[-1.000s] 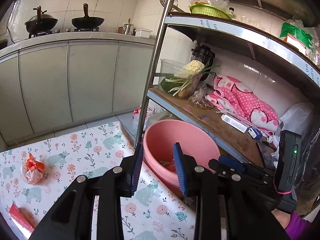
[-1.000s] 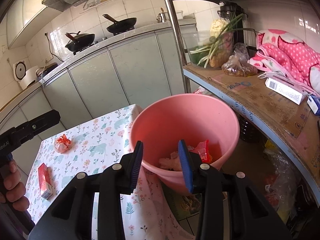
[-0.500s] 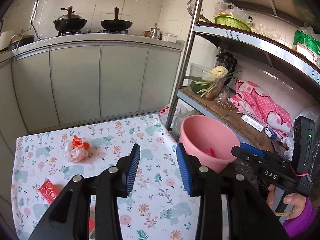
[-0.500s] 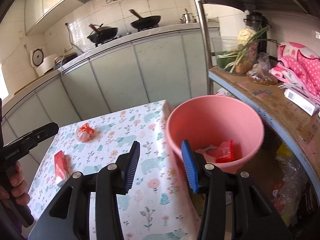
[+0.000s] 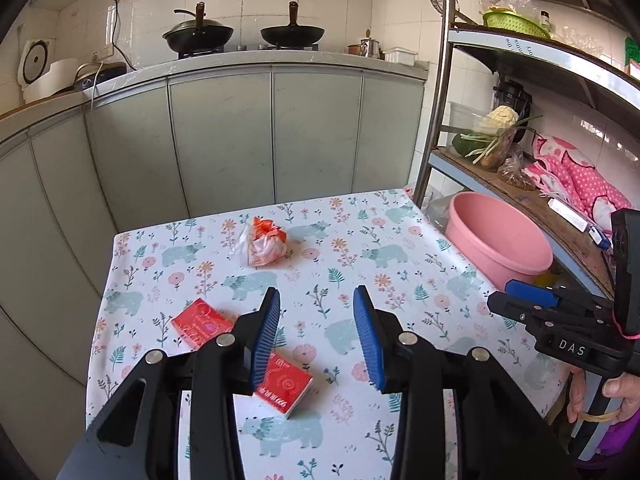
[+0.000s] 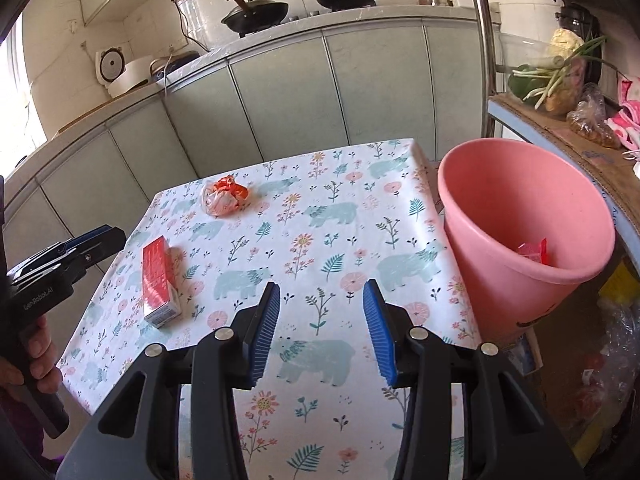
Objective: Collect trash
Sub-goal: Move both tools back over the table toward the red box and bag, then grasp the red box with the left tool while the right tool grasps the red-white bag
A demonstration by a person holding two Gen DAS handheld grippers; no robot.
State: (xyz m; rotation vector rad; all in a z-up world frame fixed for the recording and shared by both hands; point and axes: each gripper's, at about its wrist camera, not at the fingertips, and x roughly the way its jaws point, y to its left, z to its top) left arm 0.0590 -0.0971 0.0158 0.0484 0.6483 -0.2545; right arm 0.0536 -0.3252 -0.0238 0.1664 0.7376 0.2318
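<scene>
Floral surface point(image 5: 360, 280) lying under my left hand-held gripper point(image 5: 316, 332) and right hand-held gripper point(image 6: 320, 328), jaws of both having just been opening and standing spread with nothing between, crumpled bag point(image 5: 264, 242) and red packets point(image 5: 200, 322) resting there, pink bucket point(image 6: 520, 216) standing just beside, grey cabinets point(image 5: 224, 136) running behind.

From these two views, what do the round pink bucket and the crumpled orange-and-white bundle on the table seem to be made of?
The round pink bucket looks like moulded plastic with a smooth, slightly matte finish: uniform colour, thin rolled rim, soft sheen. The crumpled orange-and-white bundle looks like thin plastic film, probably a knotted bag: it is translucent, glossy and finely wrinkled. What it contains cannot be seen.
</scene>
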